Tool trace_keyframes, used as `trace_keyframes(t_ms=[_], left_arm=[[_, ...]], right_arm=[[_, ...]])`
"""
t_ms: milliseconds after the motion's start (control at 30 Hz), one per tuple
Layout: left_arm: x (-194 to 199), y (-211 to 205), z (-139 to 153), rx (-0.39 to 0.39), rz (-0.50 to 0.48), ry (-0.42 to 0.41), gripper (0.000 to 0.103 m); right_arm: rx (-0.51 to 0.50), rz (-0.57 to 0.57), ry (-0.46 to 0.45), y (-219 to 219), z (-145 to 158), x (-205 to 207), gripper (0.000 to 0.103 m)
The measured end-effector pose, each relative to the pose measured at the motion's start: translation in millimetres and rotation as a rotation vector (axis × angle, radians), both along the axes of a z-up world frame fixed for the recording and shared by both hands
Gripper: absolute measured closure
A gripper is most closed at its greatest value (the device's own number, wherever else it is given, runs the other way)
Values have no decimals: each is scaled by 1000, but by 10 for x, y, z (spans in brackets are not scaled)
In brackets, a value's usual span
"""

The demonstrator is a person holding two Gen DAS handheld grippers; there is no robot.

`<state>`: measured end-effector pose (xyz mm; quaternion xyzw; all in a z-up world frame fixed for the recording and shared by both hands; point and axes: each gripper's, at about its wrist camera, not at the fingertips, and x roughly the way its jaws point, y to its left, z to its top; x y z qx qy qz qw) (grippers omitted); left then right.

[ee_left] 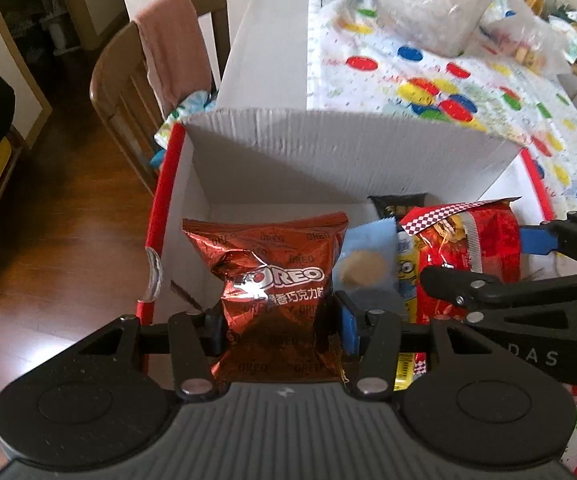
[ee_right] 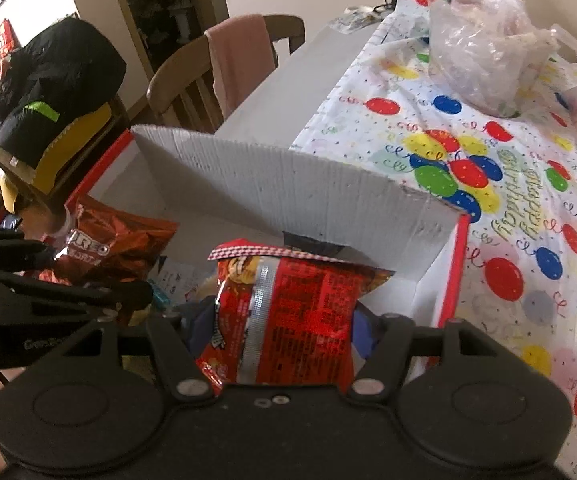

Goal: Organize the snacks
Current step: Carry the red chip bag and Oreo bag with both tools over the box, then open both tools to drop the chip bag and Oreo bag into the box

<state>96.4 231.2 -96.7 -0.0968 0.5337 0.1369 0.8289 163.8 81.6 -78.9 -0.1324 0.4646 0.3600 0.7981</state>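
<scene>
Both grippers — snack bags gripped

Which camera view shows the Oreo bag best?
The left wrist view: the Oreo bag faces the camera, its logo readable, gripped between the left tongs over the white box. The right wrist view shows it only at the left edge, partly hidden.

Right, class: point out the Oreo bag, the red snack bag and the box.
Oreo bag (ee_left: 276, 280): left wrist view, on its logo.
Red snack bag (ee_right: 300, 312): right wrist view, on its back panel.
Box (ee_left: 328, 148): left wrist view, on its far wall.
</scene>
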Motion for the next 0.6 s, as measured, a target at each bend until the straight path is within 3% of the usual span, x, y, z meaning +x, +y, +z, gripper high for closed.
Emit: trace_keyframes(t_ms=[433,600], left_arm=[[80,-10,-214,-5,-8,59,52],[50,-15,-181,-9,-7,41,50]], right_arm=[[-31,29,-9,46,-92,-30,35],[-16,-7,4,-29,-76,-12,22]])
